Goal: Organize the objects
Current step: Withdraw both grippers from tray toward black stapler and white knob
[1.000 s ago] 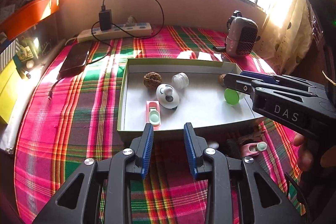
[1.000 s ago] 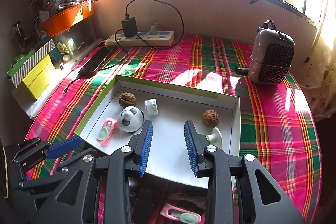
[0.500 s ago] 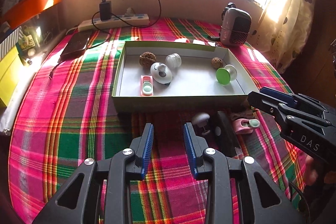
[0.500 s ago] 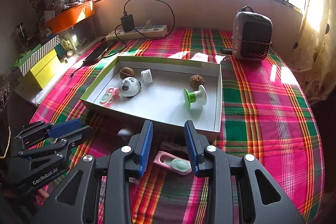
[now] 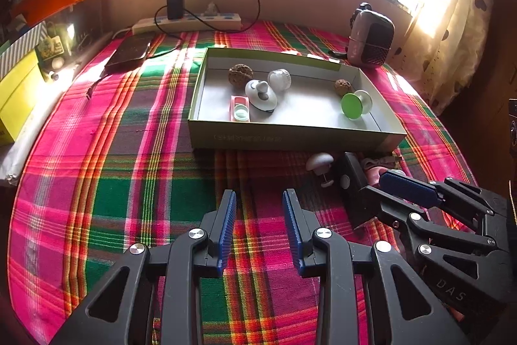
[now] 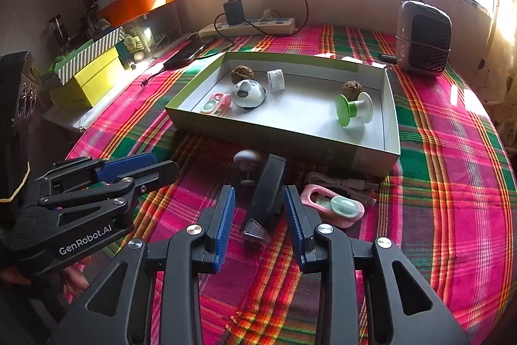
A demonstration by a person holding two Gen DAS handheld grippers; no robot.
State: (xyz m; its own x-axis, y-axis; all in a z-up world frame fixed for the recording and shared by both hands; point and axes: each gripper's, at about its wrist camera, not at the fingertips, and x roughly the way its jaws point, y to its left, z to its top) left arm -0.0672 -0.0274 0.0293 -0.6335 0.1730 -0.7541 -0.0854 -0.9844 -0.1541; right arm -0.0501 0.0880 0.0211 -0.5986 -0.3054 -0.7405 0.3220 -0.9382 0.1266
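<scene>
A shallow green-rimmed box (image 5: pixel 290 138) (image 6: pixel 278 131) on the plaid cloth holds two walnuts, a white dome toy (image 6: pixel 248 93), a white cap, a pink-and-mint clip (image 6: pixel 216 104) and a green-and-white spool (image 6: pixel 353 109). In front of the box lie a black bar-shaped device (image 6: pixel 269 193) (image 5: pixel 353 186), a white mushroom-shaped knob (image 6: pixel 247 160) (image 5: pixel 320 165), a second pink-and-mint clip (image 6: pixel 332 206) and a white cable. My right gripper (image 6: pixel 259 209) is open, its fingers either side of the black device. My left gripper (image 5: pixel 259 215) is open and empty over bare cloth.
A grey heater (image 6: pixel 423 36) stands at the back right. A power strip with charger (image 6: pixel 248 25) and a phone (image 5: pixel 129 52) lie at the back left. Yellow boxes (image 6: pixel 87 76) and an orange tray sit along the left edge.
Both grippers have pulled back from the box toward the front of the table. The right gripper has come down around the black device. Both stayed open.
</scene>
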